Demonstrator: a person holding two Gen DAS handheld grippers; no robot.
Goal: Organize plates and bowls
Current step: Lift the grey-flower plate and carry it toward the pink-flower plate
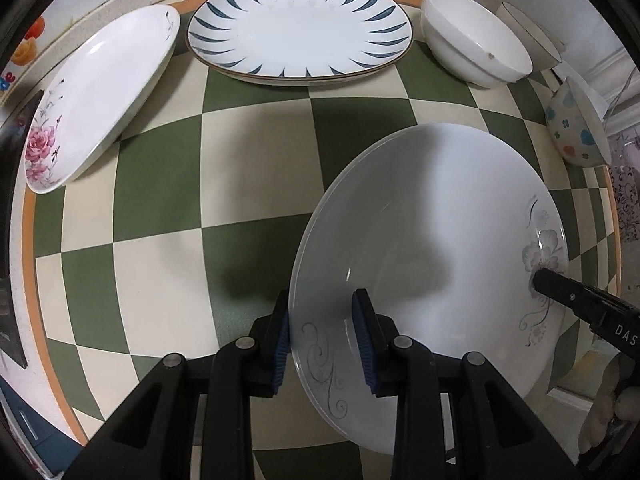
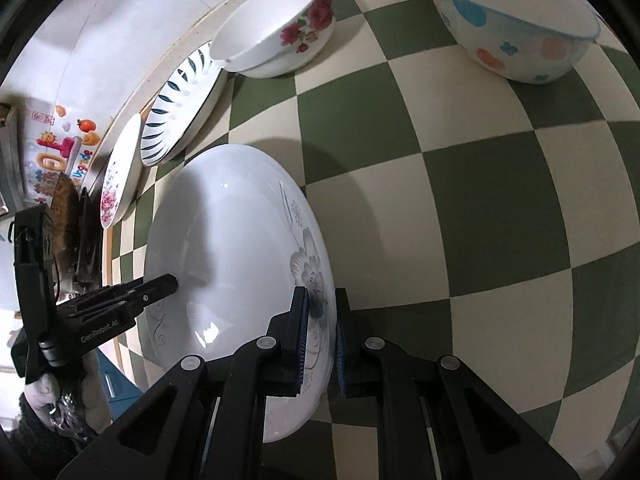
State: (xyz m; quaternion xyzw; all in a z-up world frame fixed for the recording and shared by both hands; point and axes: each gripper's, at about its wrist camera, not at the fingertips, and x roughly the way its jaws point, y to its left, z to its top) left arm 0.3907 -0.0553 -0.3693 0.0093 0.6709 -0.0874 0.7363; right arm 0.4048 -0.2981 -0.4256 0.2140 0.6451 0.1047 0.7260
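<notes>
Over the checkered mat (image 1: 160,208), both grippers are pinching opposite rims of the grey-flowered plate (image 1: 432,240), left gripper (image 1: 324,344) and right gripper (image 2: 322,336) nearly closed, and uneven pulling is risking a slip onto the mat.

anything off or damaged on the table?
One possible flaw: the white bowl at the back has a small dark speck on its rim, perhaps a chip. Plates and bowls otherwise look whole, nothing spilled on the checkered table.

Glossy glazed ceramic plate (image 1: 432,240), matt checked tablecloth (image 1: 160,184), ribbed blue rubber pads (image 1: 364,344).
</notes>
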